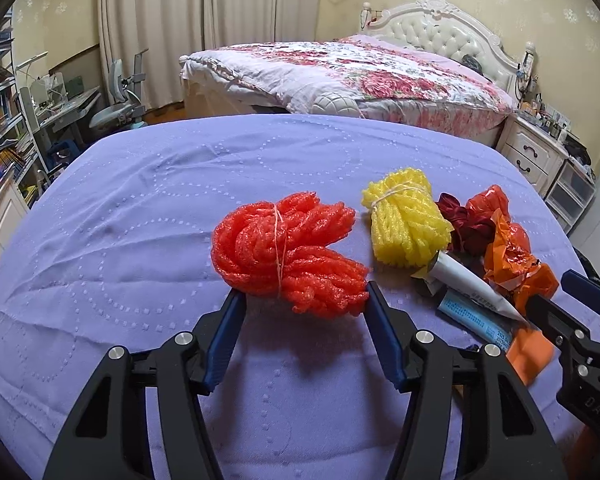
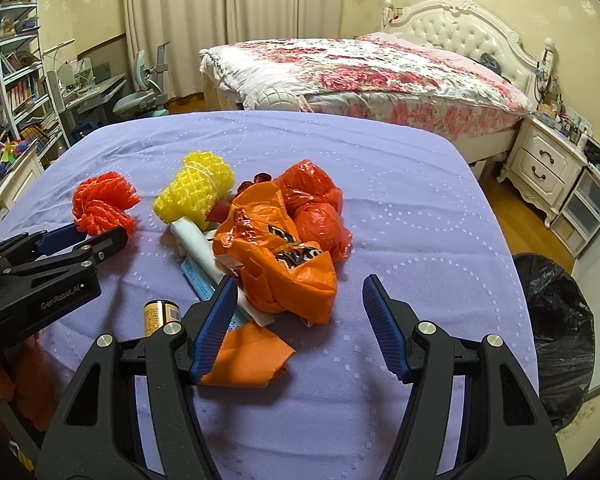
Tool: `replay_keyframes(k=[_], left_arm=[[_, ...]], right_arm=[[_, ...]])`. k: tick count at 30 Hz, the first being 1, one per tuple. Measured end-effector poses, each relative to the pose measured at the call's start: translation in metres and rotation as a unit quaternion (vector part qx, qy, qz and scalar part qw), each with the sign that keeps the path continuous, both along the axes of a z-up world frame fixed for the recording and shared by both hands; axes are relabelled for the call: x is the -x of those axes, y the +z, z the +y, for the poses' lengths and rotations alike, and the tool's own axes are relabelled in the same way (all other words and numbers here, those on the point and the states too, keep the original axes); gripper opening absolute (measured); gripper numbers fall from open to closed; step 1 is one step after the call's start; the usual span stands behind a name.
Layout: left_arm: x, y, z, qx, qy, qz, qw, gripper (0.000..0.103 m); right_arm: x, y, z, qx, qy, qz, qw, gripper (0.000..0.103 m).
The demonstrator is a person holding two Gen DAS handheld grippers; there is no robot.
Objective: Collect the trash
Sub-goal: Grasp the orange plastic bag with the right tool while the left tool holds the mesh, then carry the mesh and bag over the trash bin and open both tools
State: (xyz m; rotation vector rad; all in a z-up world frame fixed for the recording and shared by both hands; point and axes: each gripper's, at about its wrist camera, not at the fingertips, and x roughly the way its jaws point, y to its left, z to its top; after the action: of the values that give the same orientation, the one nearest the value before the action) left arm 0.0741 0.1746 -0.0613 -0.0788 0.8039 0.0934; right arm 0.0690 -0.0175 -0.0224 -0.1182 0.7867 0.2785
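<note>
Trash lies on a purple-covered table (image 1: 140, 208). A red foam net bundle (image 1: 288, 256) sits right in front of my open left gripper (image 1: 302, 300), its near edge between the fingertips. A yellow foam net bundle (image 1: 408, 220) lies to its right, then red plastic bags (image 1: 488, 204), an orange plastic bag (image 1: 516, 264) and a white tube (image 1: 472, 284). In the right wrist view my open right gripper (image 2: 300, 292) stands just before the orange bag (image 2: 284, 264), with red bags (image 2: 316, 204), the yellow bundle (image 2: 196, 192), the red bundle (image 2: 102, 208) and a small can (image 2: 160, 314) nearby.
A bin with a black liner (image 2: 556, 336) stands off the table's right side. A bed (image 1: 340, 68), a nightstand (image 2: 548, 168), a desk and chair (image 1: 116, 104) and bookshelves (image 1: 0, 112) fill the room behind.
</note>
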Motion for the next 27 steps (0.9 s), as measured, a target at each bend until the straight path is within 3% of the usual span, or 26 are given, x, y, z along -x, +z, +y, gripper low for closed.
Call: replay_keyframes(k=[2,3,4,7,13,27], left_arm=[[0.004,0.001,0.001,0.001,0.001,-0.002,1.0,0.058],[0.006,0.001,0.002,0.003,0.001,-0.003,1.0,0.04],[0.008,0.0,0.004,0.013,-0.005,-0.001,0.9999,0.036],[0.01,-0.001,0.011,0.037,0.0,0.005,0.9993,0.036],[0.019,-0.001,0.014,0.034,0.008,-0.003,0.9994,0.03],[0.048,0.02,0.006,0.034,0.001,-0.033,0.9989,0.027]], right_arm=[[-0.001,-0.001,0.004,0.003,0.007,0.0,1.0,0.056],[-0.002,-0.003,0.005,0.003,0.009,0.004,1.0,0.047],[-0.002,-0.004,0.006,0.003,0.011,0.008,1.0,0.047],[0.001,-0.003,0.008,0.008,0.012,0.004,1.0,0.046],[0.01,0.004,0.007,0.001,0.014,-0.01,1.0,0.044],[0.025,0.022,-0.022,-0.009,-0.011,-0.037,0.999,0.044]])
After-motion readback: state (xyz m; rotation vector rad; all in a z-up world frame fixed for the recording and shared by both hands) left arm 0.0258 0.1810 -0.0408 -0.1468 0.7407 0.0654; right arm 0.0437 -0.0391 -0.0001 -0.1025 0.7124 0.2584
